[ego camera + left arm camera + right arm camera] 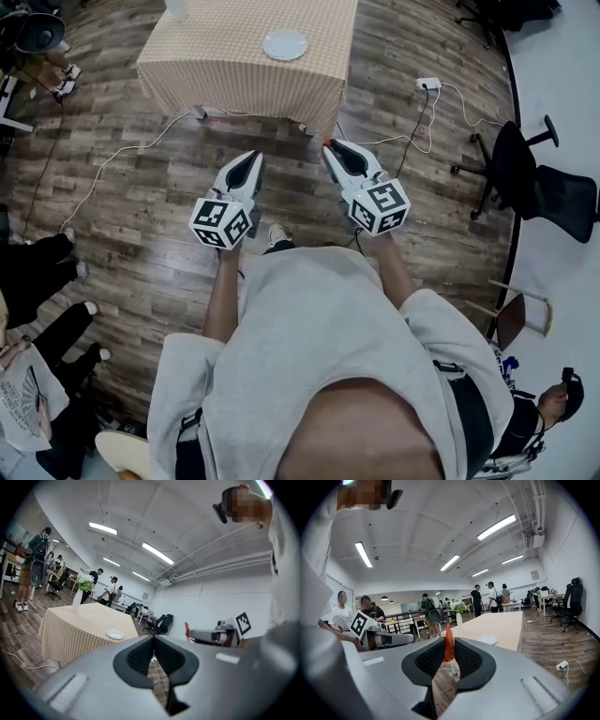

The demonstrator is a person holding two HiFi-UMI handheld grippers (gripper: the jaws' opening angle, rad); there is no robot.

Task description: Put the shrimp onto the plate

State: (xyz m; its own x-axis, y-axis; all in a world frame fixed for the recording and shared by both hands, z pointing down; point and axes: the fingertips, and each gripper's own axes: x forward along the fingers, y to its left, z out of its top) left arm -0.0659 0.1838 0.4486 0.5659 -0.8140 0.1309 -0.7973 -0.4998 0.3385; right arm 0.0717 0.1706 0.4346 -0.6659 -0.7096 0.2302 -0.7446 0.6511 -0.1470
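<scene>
Two grippers hung mid-frame in the head view. Its jaws closed, the right gripper (449, 641) pinched the orange shrimp (448, 645), whose tip poked above the pads. The left gripper (153, 637) had its jaws pressed together, seemingly on nothing. At upper centre, the plate (285, 44) lay on the checked table (211, 61), well apart from both.

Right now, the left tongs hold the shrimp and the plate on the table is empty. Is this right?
Not quite: the right tongs hold the shrimp, as the right gripper view shows. The left tongs are shut on nothing. The plate on the table is indeed empty.
</scene>
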